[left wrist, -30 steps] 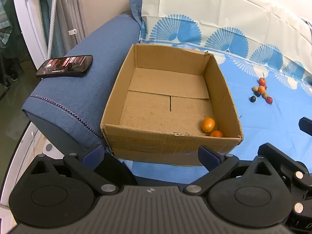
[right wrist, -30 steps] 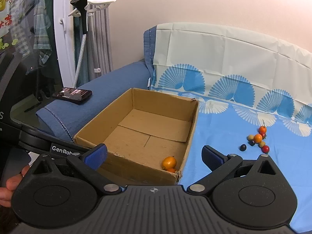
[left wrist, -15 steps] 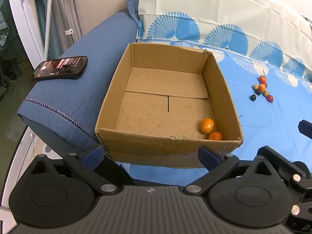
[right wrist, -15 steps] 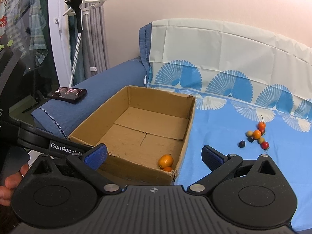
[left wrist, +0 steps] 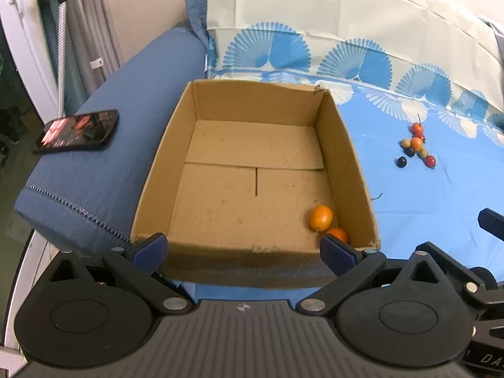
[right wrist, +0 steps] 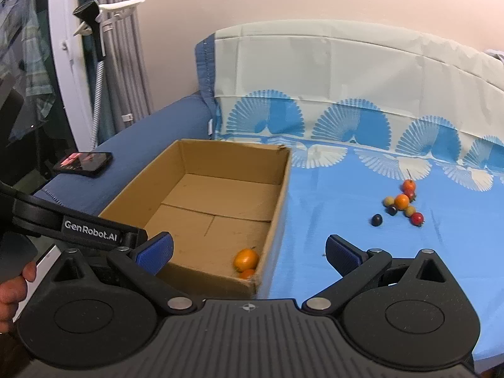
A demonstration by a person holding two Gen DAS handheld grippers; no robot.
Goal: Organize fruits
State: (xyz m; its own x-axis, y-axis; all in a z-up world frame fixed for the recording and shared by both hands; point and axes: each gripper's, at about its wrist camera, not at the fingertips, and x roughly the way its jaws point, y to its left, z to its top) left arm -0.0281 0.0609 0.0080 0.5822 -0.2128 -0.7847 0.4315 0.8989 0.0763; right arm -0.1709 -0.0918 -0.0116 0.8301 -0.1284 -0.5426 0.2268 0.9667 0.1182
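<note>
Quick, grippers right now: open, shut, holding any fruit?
Left gripper: open, empty, near the box.
Right gripper: open, empty.

"GenRobot.AI" in white on the black left gripper [right wrist: 91, 233] body, right wrist view

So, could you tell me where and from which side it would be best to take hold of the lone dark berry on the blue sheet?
Probably from straight above, across its round middle. The dark berry lies apart from the fruit cluster, with bare blue sheet on every side, so open fingers can straddle it. The right gripper, open and empty, looks nearer to it.
</note>
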